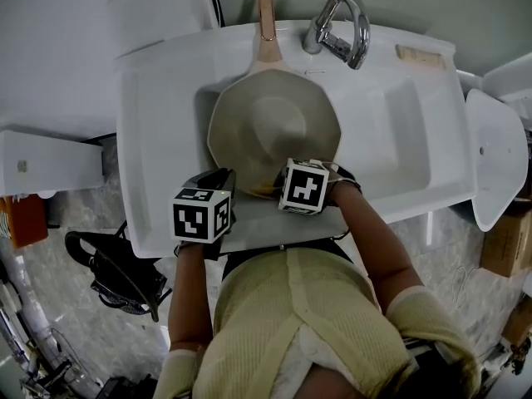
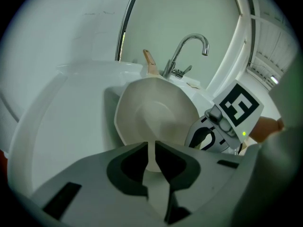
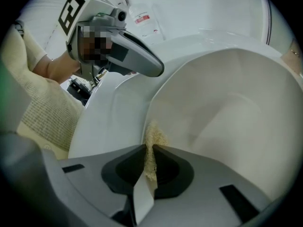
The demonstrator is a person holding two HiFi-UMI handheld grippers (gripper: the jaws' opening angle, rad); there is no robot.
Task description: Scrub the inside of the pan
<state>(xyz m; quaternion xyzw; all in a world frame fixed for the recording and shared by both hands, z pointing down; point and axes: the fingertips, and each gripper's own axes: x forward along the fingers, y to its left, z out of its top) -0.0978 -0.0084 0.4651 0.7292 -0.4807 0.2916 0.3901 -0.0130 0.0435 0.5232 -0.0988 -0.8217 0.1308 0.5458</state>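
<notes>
Standing close against the front edge of a white ceramic sink (image 1: 416,123), a person in a pale yellow knitted top (image 1: 291,322) is holding both grippers out over the basin. The left gripper (image 2: 152,149) is reaching in from the near left. Its dark jaws are drawn narrow and are pinching the near rim of a cream, many-sided pan (image 1: 274,123); the rim's edge is showing in the thin gap between them. The left gripper's marker cube (image 1: 202,214) is sitting over the sink's front lip.

Just beside it, the right gripper (image 3: 150,148) is coming in from the near right, with its own marker cube (image 1: 303,185) hanging above the pan's near edge. Its jaws are nearly together and are clamping a coarse yellow scrubbing sponge (image 3: 155,137). The sponge is sticking up past the fingertips and is pressing against the pan's near rim, where the inner wall begins.

The pan is lying in the left part of the basin, with its pale inside facing up. Its pinkish handle (image 1: 266,23) is pointing away from the person, over the sink's back ledge. A curved chrome tap (image 1: 341,27) is standing on that ledge, just to the right of the handle.
</notes>
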